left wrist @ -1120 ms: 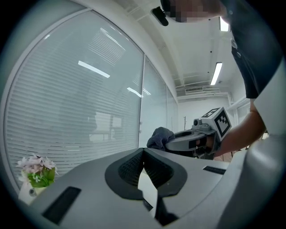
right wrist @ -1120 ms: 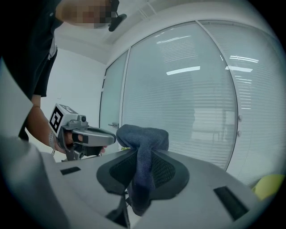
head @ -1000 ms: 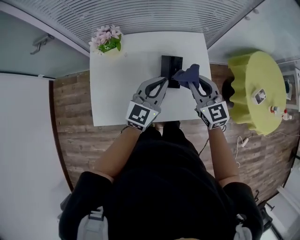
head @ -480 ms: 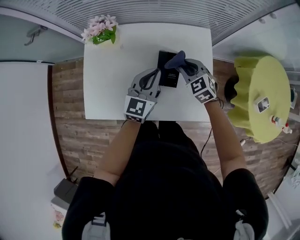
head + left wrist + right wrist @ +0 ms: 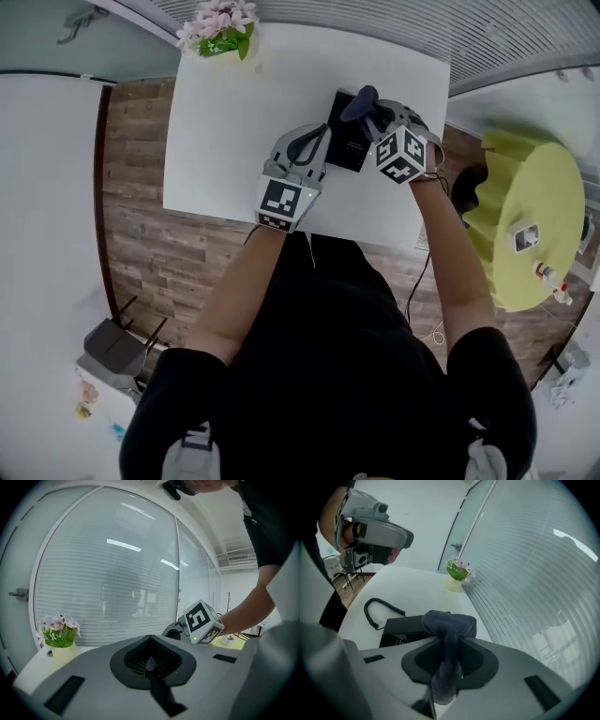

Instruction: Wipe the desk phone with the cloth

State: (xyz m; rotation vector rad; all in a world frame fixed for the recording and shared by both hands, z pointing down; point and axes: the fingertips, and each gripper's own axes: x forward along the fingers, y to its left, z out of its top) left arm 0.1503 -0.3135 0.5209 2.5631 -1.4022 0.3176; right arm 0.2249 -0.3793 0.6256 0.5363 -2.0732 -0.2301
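A black desk phone (image 5: 349, 145) lies on the white table (image 5: 225, 131) toward its right side. My right gripper (image 5: 371, 112) is shut on a dark blue cloth (image 5: 360, 101), which bunches past the jaws above the phone's far end. In the right gripper view the cloth (image 5: 449, 626) hangs over the phone (image 5: 404, 626), whose coiled cord (image 5: 375, 608) trails to the left. My left gripper (image 5: 322, 139) sits at the phone's left edge. Its jaws (image 5: 151, 662) stand shut with nothing visible between them.
A pot of pink flowers (image 5: 221, 26) stands at the table's far left corner. A yellow-green round stool (image 5: 534, 225) with small items sits to the right. Window blinds run behind the table's far edge. Wood floor shows on the left.
My right gripper has carried the cloth from the phone's right side to over its far end. The left gripper has stayed at the phone's left edge. The head view has shifted.
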